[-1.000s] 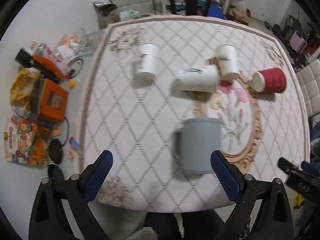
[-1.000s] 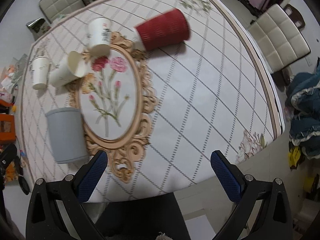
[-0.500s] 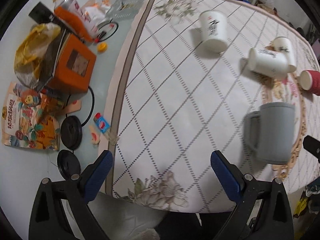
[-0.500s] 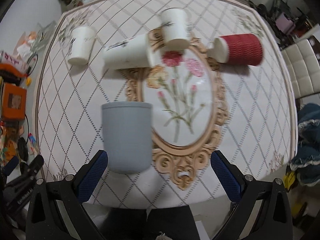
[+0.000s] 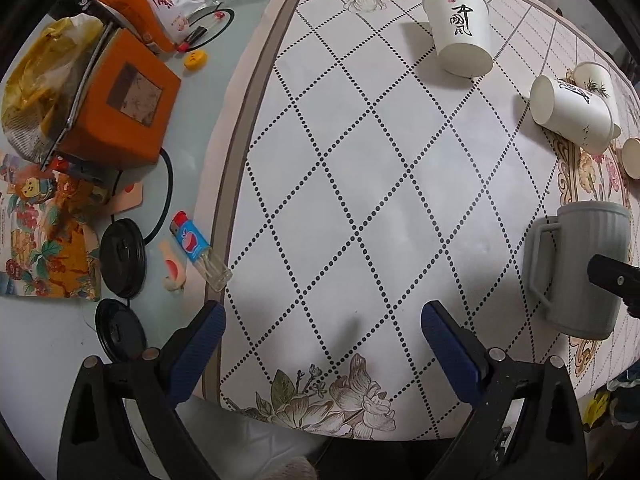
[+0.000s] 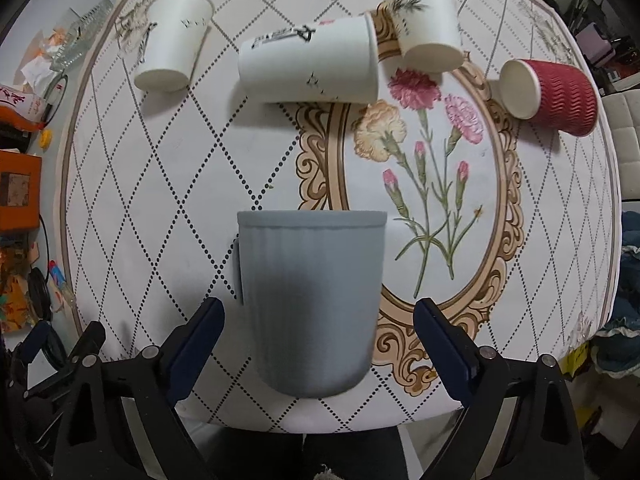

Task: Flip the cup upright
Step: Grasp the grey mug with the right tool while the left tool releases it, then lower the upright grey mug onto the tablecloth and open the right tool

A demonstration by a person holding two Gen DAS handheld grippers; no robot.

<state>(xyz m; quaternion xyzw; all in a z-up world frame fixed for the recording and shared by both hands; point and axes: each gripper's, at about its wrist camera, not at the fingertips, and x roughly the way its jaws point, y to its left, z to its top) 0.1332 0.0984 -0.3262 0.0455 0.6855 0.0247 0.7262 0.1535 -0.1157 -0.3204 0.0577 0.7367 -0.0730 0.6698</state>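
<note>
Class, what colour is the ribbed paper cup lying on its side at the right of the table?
Red, with a white inside; clearest in the right wrist view.

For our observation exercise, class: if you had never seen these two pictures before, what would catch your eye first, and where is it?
The grey mug dominates, lying on the flowered tablecloth right between the fingers of the open right tool, its rim pointing away. Beyond it four paper cups lie tipped over, the red cup at far right standing out. Left of the table, clutter surrounds an orange box.
</note>
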